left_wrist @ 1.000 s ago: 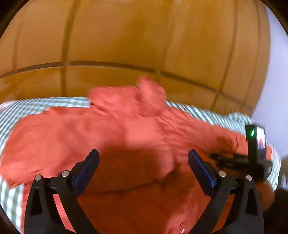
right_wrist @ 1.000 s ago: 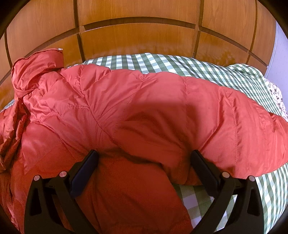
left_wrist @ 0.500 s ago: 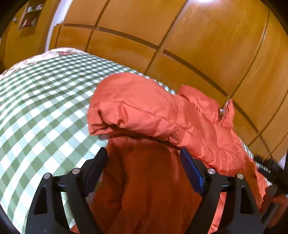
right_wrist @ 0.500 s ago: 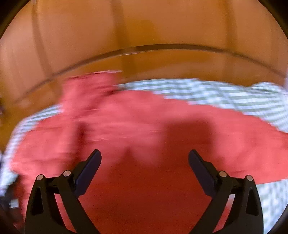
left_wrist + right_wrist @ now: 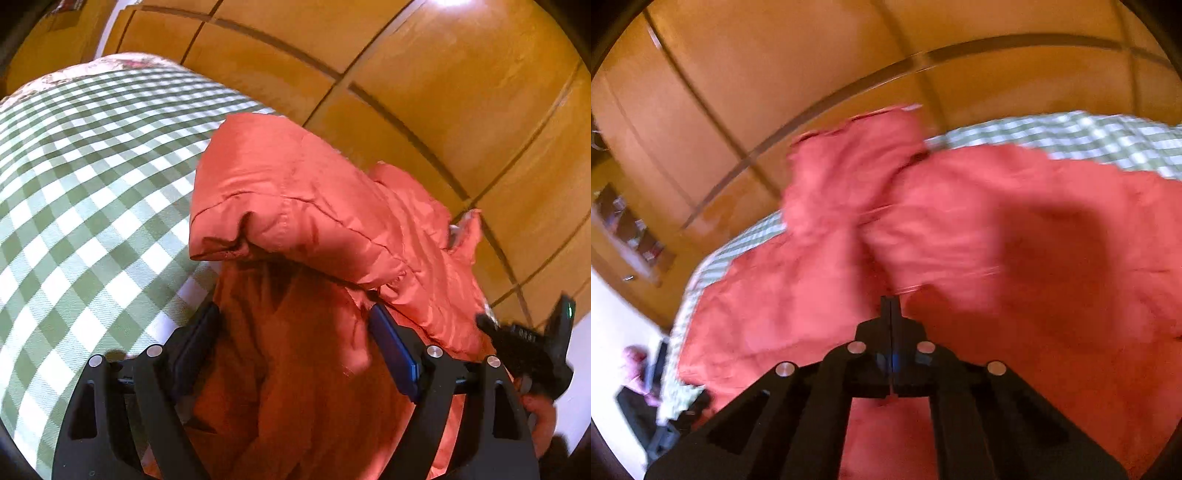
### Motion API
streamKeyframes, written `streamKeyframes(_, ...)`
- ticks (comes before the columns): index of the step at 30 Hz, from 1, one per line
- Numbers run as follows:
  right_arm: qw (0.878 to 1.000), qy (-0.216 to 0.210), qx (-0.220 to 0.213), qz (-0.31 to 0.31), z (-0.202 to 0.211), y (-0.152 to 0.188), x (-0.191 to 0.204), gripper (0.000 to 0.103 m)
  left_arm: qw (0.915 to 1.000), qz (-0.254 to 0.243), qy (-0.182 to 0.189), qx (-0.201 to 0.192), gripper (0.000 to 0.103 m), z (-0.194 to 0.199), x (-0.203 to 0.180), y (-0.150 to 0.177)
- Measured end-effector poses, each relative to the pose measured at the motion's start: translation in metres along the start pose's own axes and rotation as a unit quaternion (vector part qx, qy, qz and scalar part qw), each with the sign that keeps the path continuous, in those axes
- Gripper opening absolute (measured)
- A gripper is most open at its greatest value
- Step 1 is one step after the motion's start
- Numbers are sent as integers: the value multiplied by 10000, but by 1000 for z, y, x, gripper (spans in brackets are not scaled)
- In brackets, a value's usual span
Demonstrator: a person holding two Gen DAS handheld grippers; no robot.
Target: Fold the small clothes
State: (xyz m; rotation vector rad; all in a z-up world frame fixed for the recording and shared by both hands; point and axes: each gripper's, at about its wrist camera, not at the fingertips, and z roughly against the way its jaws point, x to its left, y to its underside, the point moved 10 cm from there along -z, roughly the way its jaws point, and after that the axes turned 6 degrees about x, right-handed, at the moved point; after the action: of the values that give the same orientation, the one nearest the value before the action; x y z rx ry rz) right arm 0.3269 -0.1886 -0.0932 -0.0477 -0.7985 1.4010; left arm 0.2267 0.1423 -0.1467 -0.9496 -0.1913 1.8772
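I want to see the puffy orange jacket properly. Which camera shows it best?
The left wrist view: the orange jacket is sharp there, its stitching and folded edge clear between the open left tongs. The right wrist view shows more of it, but blurred, beyond the shut right tongs.

Hardly any writing can be read in either view. The one trace is on the right gripper (image 5: pixel 524 354), seen at the right edge of the left wrist view: a short row of pale characters runs along its black body, near a small green light. They look like digits, but they are blurred and too small to make out. The orange jacket (image 5: pixel 295 206) shows no legible label or brand; a pale tab near its collar is unreadable. The green checked bed cover (image 5: pixel 85 177) carries only its pattern. In the right wrist view, motion blur hides any lettering.
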Motion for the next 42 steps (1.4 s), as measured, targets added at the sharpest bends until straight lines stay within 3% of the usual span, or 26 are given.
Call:
streamKeyframes(3,9983,-441,64,-378,-7,14,-17,0,9992,173,-194,298,82,-7,2,-17)
streamKeyframes(5,9938,-1033,-54,-396,0,15,-9,1,9982,225,-368,420,82,-11,6,-29)
streamKeyframes(6,9895,-1383,-56,-417,3,15,0,8,9979,221,-405,444,82,-13,7,-32)
streamKeyframes(7,9858,-1620,-23,-443,7,16,7,19,9980,195,-412,440,82,-14,7,-35)
streamKeyframes(8,9839,-1736,-37,-425,11,15,11,57,9981,156,-408,425,82,-14,7,-35)
streamKeyframes(9,9816,-1873,-128,-357,16,14,18,71,9983,69,-419,409,82,-15,6,-32)
streamKeyframes(11,9811,-1928,-114,-159,17,12,35,75,9985,-42,-428,335,82,-16,6,-29)
streamKeyframes(14,9869,-1531,499,67,-12,14,52,73,9985,-15,-448,312,82,-19,6,-36)
streamKeyframes(16,9890,-1274,647,377,-23,17,65,49,9983,96,-476,309,82,-21,7,-45)
streamKeyframes(17,9886,-1129,729,674,-29,21,74,13,9983,125,-491,306,82,-22,8,-50)
streamKeyframes(20,9918,-759,178,1017,-9,10,84,5,9969,-79,-764,194,82,-17,12,-67)
streamKeyframes(22,9938,-465,-141,996,6,2,76,4,9917,-425,-1206,-86,85,-8,18,-78)
streamKeyframes(25,9919,350,-108,1215,-1,10,50,3,9884,-492,-1435,95,90,-16,31,-72)
streamKeyframes(27,9950,303,173,931,-18,20,33,3,9878,-207,-1528,226,90,-20,49,-67)
streamKeyframes(28,9963,208,207,812,-21,21,30,3,9899,-40,-1399,240,90,-20,55,-67)
streamKeyframes(32,9960,175,211,846,-19,22,26,3,9869,7,-1612,-77,90,-4,68,-76)
streamKeyframes(34,9962,142,193,835,-19,22,24,3,9867,26,-1626,-44,90,-1,77,-77)
streamKeyframes(39,9970,-2,198,745,-19,21,22,5,9821,-607,-1758,301,92,4,79,-69)
streamKeyframes(42,9967,-76,214,779,-19,21,21,11,9793,-928,-1742,443,99,14,83,-61)
